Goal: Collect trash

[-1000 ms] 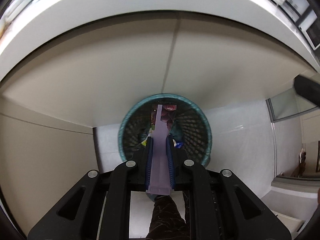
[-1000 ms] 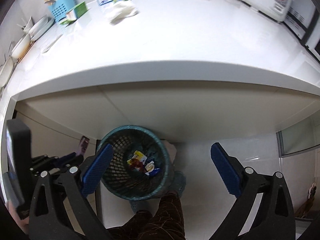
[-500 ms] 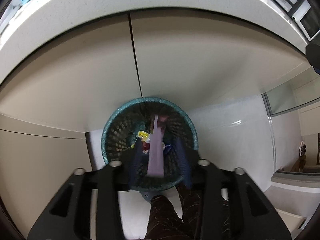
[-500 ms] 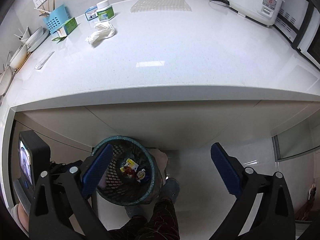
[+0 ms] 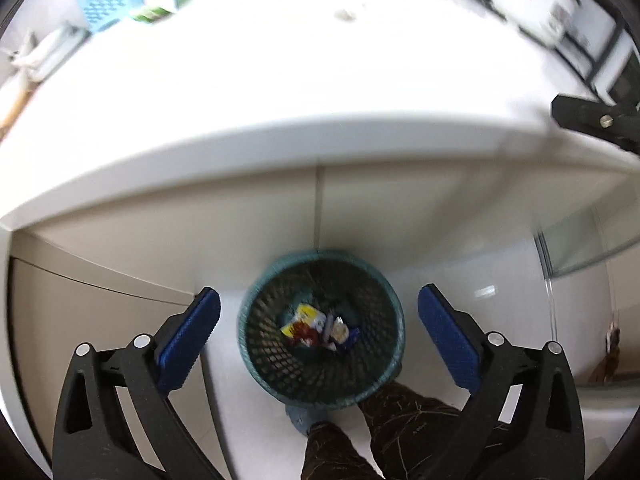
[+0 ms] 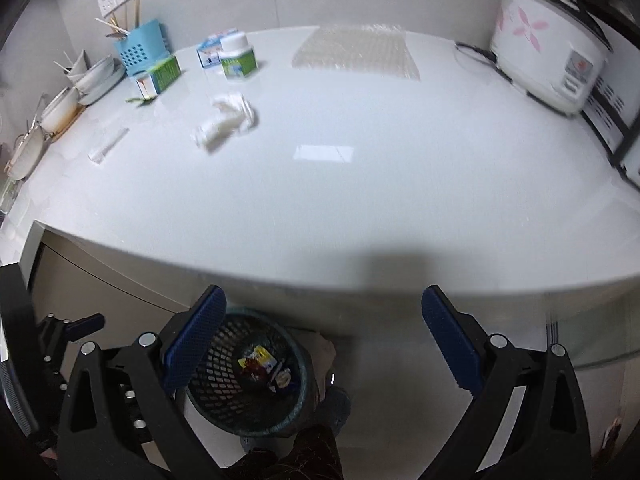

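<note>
The counter (image 6: pixel 340 184) still carries a crumpled tissue (image 6: pixel 226 122). Below it, the bin (image 5: pixel 320 328) now holds the purple strip with the other wrappers (image 5: pixel 320 326). The left tool (image 5: pixel 318 334) has released, empty; the right tool (image 6: pixel 324 346) hangs spread, free for the tissue.

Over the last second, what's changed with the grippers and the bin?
The left gripper opened and let go of the purple strip, which dropped into the mesh bin among the wrappers. Both views then lifted from the bin toward the countertop. The right gripper stayed open and empty; the crumpled tissue stayed on the counter.
</note>
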Demonstrator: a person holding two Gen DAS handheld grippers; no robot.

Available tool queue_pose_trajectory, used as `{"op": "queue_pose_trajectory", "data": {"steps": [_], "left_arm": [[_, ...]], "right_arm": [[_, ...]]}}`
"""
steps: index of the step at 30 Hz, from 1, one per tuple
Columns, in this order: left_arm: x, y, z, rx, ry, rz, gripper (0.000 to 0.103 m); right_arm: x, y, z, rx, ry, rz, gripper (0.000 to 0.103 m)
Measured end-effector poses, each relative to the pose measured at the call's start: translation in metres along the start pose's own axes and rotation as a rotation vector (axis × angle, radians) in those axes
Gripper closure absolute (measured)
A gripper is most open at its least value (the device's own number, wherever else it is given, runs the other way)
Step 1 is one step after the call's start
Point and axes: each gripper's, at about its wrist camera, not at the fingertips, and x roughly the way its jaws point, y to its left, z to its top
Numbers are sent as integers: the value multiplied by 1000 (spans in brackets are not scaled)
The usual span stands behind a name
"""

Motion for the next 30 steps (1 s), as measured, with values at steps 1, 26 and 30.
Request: {"op": "queue_pose_trajectory", "data": {"steps": [1, 26, 30], "left_arm": [[-6, 6, 6, -17, -7, 7, 6], [-26, 182, 176, -126, -100, 89, 6], [-4, 198, 188, -101, -75, 85, 6]], "right_arm": [[0, 1, 9, -10, -10, 6, 9], [54, 58, 154, -65, 67, 54, 10], [75, 63, 159, -48, 114, 30, 16]]}}
